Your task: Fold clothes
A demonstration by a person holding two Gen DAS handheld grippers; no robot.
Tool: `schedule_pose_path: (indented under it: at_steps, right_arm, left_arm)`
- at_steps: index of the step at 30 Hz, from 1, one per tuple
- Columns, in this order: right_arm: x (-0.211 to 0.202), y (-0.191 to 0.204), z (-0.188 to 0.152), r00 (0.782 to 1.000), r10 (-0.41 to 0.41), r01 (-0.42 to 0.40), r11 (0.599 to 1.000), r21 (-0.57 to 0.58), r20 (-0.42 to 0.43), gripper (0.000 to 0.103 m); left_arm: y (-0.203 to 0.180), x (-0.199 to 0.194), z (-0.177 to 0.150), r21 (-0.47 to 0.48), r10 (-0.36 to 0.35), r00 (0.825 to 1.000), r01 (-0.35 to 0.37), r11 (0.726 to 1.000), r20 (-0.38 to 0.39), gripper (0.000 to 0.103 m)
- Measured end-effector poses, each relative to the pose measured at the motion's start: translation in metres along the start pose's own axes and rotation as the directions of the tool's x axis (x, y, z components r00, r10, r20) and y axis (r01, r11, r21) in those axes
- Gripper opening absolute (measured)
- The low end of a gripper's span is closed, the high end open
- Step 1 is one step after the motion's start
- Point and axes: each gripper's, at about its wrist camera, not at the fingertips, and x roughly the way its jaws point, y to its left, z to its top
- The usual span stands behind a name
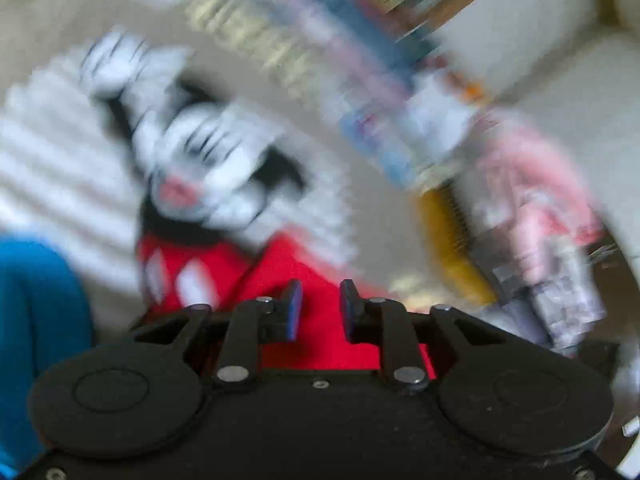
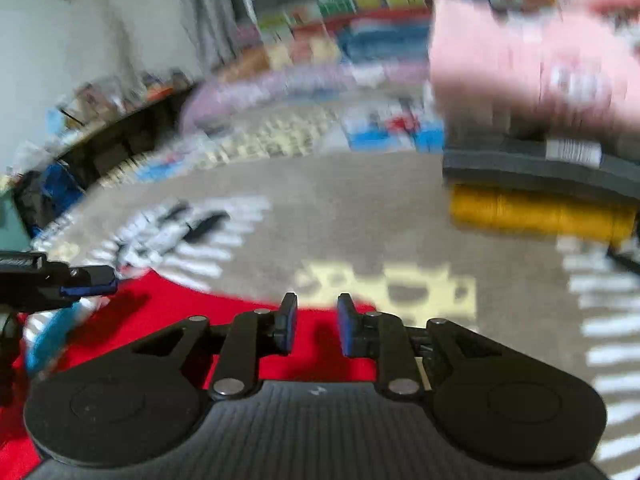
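Both views heavily motion-blurred, so only the big shapes readable.

Left gripper [image 1: 320, 308] hovering with its two fingers apart, nothing between them, just red cloth showing through the gap. Right under it: the red garment [image 1: 280, 276], spread flat on a beige patterned rug [image 1: 352, 184] (looks like the floor, not a raised surface). Above the red part, a black-and-white cartoon print [image 1: 204, 168] with a pinkish patch, plus white stripes running off to the left. Bright blue fabric [image 1: 36, 308] at the far left edge, hard to say what exactly. Off to the right, a stack of folded clothes: pink piece [image 1: 532, 192] on top, mustard-yellow one [image 1: 452, 240] lower down beside it.

Right gripper [image 2: 317, 322] same story, fingers apart and empty, hanging over the near edge of the red garment [image 2: 168, 312]. Rug [image 2: 340, 208] stretching out ahead, with a pale yellow motif [image 2: 384, 284] just past the fingertips. Left gripper [image 2: 86, 282] poking in from the left side of this view, over the garment's striped end. Upper right: the same stack, pink piece [image 2: 520, 64] over a dark grey layer [image 2: 520, 164] over the mustard-yellow one [image 2: 536, 210]. Background a smear of colourful clutter and a white wall (too blurred to name anything).
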Motion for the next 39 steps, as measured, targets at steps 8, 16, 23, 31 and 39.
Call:
schedule_pose_path:
  at_steps: [8, 16, 23, 31, 39]
  right_arm:
    - [-0.012, 0.014, -0.001, 0.998, -0.053, 0.054, 0.997, -0.063, 0.015, 0.024]
    - [-0.075, 0.062, -0.065, 0.999, -0.005, 0.015, 0.979, -0.203, 0.051, 0.026]
    - [-0.131, 0.104, -0.121, 0.996, 0.042, -0.014, 0.946, -0.324, 0.077, 0.026]
    - [-0.176, 0.148, -0.191, 0.995, 0.087, -0.06, 0.902, -0.428, 0.043, 0.029]
    - [-0.205, 0.175, -0.235, 0.992, 0.075, -0.01, 0.857, -0.515, 0.106, 0.038]
  left_arm:
    - [0.005, -0.022, 0.009, -0.053, -0.029, 0.999, 0.03, 0.998, 0.035, 0.015]
    - [-0.026, -0.077, -0.034, 0.196, 0.066, 0.987, -0.094, 0.976, 0.144, 0.025]
    - [-0.049, -0.122, -0.102, 0.433, 0.124, 0.968, -0.209, 0.877, 0.216, 0.029]
    - [-0.062, -0.172, -0.198, 0.533, 0.16, 0.95, -0.284, 0.797, 0.267, 0.034]
    - [-0.073, -0.178, -0.26, 0.624, 0.166, 0.942, -0.319, 0.714, 0.292, 0.046]
